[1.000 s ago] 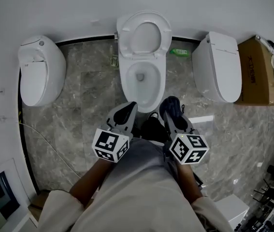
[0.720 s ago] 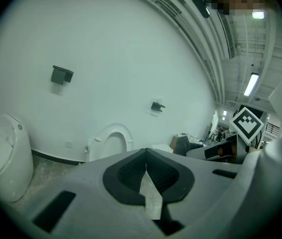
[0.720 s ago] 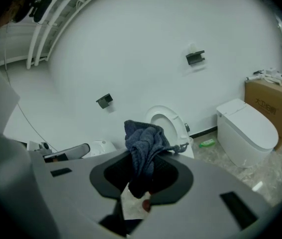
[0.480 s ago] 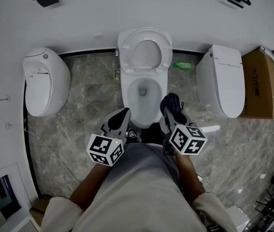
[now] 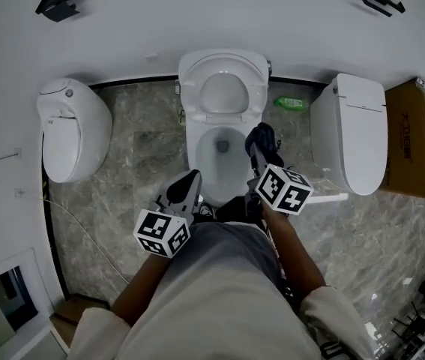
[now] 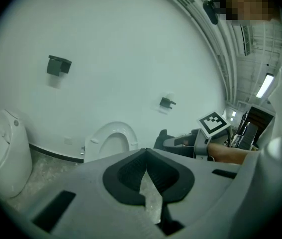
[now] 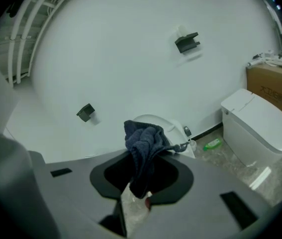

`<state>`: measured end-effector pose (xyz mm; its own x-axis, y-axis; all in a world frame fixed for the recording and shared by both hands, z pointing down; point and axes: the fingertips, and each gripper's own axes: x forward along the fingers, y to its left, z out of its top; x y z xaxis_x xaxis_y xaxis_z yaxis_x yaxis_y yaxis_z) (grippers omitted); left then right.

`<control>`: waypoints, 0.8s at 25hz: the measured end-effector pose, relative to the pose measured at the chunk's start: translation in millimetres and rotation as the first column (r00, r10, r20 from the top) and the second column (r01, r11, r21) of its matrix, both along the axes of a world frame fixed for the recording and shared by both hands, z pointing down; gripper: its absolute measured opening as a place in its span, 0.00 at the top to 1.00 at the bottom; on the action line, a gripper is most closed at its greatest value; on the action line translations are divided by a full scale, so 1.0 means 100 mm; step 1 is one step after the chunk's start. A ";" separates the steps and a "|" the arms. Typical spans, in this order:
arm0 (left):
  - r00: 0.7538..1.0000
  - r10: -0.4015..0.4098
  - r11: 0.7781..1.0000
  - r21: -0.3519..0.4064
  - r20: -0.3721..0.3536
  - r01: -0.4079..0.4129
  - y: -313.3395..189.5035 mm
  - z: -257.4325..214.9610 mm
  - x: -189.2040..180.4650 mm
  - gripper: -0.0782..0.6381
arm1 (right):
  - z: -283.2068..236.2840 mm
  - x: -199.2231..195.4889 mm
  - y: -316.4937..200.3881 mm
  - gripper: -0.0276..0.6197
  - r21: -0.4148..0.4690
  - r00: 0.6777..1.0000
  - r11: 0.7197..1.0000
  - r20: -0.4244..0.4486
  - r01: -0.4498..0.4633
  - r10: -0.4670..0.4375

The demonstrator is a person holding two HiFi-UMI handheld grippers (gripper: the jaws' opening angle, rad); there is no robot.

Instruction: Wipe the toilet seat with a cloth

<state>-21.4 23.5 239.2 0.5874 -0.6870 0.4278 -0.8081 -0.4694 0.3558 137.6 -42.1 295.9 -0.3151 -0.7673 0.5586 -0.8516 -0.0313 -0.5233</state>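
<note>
Cardboard box (image 5: 420,137) print illegible

The white ceramic toilet bowl (image 5: 218,180) lies open from above, save at its right rim, where the right gripper (image 5: 260,147) hangs clamped on a dark blue towelling cloth (image 5: 263,133). Its raised white lid (image 5: 223,92) blocks the wall side. Grey marble floor (image 5: 141,152) lies free to the left.

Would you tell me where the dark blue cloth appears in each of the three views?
Head view: cloth just right of centre, at the toilet bowl's right edge.
Left gripper view: small dark bundle right of centre.
Right gripper view: centre, clamped in the right gripper.
Shared landmark: the raised white lid.
</note>
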 end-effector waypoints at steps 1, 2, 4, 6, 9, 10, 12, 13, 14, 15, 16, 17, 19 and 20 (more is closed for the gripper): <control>1.000 -0.005 1.000 -0.006 0.002 0.005 -0.03 0.02 0.05 0.88 | 0.03 0.03 -0.08 0.84 -0.001 1.000 1.000 0.003 0.003 -0.003; 1.000 -0.012 1.000 -0.013 0.003 0.012 -0.07 0.05 0.09 0.88 | 0.07 0.06 -0.16 0.84 -0.002 1.000 1.000 0.009 0.006 -0.006; 0.999 -0.032 0.999 -0.032 0.004 0.032 -0.14 0.11 0.16 0.88 | 0.16 0.10 -0.31 0.84 -0.009 1.000 1.000 0.025 0.009 -0.009; 0.999 -0.049 0.998 -0.046 0.008 0.050 -0.20 0.17 0.20 0.88 | 0.28 0.15 -0.45 0.84 -0.025 0.999 1.000 0.034 -0.003 0.004; 0.998 -0.055 0.997 -0.060 0.016 0.056 -0.24 0.22 0.20 0.88 | 0.48 0.22 -0.65 0.84 -0.056 0.998 0.997 0.031 -0.057 0.058; 0.998 -0.056 0.996 -0.067 0.018 0.057 -0.24 0.24 0.17 0.88 | 0.55 0.22 -0.73 0.84 -0.067 0.996 0.995 0.044 -0.076 0.079; 0.998 -0.068 0.994 -0.090 0.013 0.069 -0.22 0.30 0.13 0.88 | 0.68 0.25 -0.86 0.84 -0.098 0.990 0.989 0.077 -0.109 0.117; 0.997 -0.076 0.992 -0.103 0.006 0.076 -0.23 0.33 0.12 0.88 | 0.74 0.27 -0.94 0.84 -0.114 0.987 0.986 0.088 -0.125 0.136; 0.997 -0.080 0.991 -0.112 0.000 0.080 -0.24 0.35 0.11 0.88 | 0.80 0.29 -1.02 0.84 -0.128 0.984 0.982 0.094 -0.142 0.155; 0.997 -0.080 0.990 -0.116 -0.002 0.080 -0.25 0.36 0.10 0.88 | 0.85 0.31 -1.10 0.84 -0.137 0.980 0.978 0.093 -0.160 0.173; 0.997 -0.077 0.990 -0.117 0.000 0.076 -0.26 0.36 0.09 0.88 | 0.90 0.32 -1.17 0.84 -0.143 0.977 0.974 0.089 -0.178 0.192; 0.997 -0.072 0.991 -0.116 0.003 0.071 -0.27 0.36 0.07 0.88 | 0.95 0.33 -1.24 0.84 -0.148 0.974 0.970 0.086 -0.195 0.209; 0.998 -0.064 0.991 -0.115 0.006 0.064 -0.28 0.34 0.03 0.88 | 1.06 0.33 -1.35 0.84 -0.167 0.967 0.961 0.090 -0.220 0.237; 0.998 -0.063 0.991 -0.117 0.001 0.063 -0.28 0.31 0.01 0.88 | 1.12 0.32 -1.41 0.84 -0.183 0.964 0.957 0.097 -0.227 0.247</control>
<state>-20.5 -4.9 270.7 0.5455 -0.6682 0.5058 -0.8339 -0.3726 0.4071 170.0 -183.0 407.4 -0.2065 -0.7258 0.6561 -0.7418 -0.3212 -0.5887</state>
